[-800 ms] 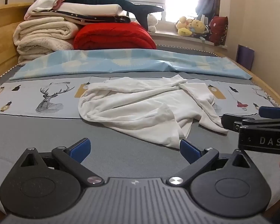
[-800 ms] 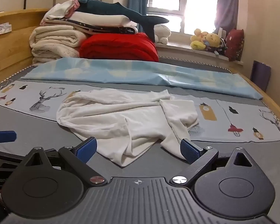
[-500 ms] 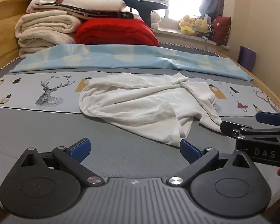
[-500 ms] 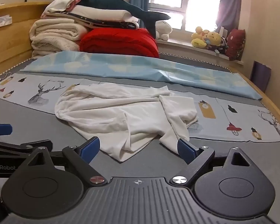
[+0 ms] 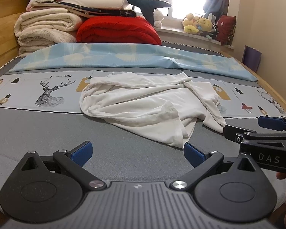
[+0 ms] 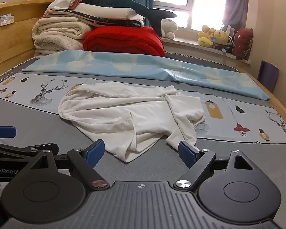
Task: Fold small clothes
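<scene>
We are at the approach step: nothing is grasped and no fold has been made. On the left, the left hand-held gripper is spread wide, its blue pads well apart and empty, low over the bare grey part of the bed. Just ahead of it the white garment lies crumpled at the middle of the bed, partly on the grey area and partly on the printed cloth with the deer drawing. Its nearest corner points toward us in the right wrist view, and a loose flap trails off on its right side. The right hand-held gripper is likewise fully open and holds nothing; its right pad sits just beside, possibly touching, the tip of that flap, and we cannot tell which. We judge that the garment must first be spread flat, since its layers are bunched and overlapped. The next move calls for each open hand-held gripper to advance to a separate edge, close on a single layer of fabric, and draw outward. Folded bedding at the head of the bed lies well apart from the work.
</scene>
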### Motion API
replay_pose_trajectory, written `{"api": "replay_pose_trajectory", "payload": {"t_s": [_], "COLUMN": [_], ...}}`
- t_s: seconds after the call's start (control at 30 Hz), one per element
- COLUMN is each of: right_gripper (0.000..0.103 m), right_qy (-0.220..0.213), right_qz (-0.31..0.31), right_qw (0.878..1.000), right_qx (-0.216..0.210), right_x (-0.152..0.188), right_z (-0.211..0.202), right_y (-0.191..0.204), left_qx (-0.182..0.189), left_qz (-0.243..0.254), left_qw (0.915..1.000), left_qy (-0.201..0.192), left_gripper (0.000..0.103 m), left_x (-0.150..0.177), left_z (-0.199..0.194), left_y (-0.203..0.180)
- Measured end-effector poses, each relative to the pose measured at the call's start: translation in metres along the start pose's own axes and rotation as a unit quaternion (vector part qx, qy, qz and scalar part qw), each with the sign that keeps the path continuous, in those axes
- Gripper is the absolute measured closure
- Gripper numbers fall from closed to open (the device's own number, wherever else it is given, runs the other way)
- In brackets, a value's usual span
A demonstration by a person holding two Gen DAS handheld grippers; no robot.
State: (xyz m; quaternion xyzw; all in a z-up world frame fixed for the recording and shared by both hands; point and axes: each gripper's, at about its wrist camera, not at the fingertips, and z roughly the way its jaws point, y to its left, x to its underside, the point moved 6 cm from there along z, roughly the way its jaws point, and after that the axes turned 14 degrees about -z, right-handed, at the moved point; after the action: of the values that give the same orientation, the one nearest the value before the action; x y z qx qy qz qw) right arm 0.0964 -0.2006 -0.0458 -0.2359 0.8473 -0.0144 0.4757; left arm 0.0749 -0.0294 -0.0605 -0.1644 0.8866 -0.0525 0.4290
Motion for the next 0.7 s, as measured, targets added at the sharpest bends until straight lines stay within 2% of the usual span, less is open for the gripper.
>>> {"api": "replay_pose_trajectory", "payload": {"t_s": [0.7], "right_gripper": [0.02], "right_qy": [0.004], "right_qz": [-0.011], "right_qw": [1.0], "right_qx": [0.004], "right_x": [0.0006], "right_z": [0.0018], "right_y": [0.0008], "left_qx": [-0.004], "left_qz": [-0.002], "left_qw": [1.0], "left_qy": [0.003], "left_gripper": [0.001], "left_x": [0.0015], "left_z": [0.0019], "left_y": [0.0013]}}
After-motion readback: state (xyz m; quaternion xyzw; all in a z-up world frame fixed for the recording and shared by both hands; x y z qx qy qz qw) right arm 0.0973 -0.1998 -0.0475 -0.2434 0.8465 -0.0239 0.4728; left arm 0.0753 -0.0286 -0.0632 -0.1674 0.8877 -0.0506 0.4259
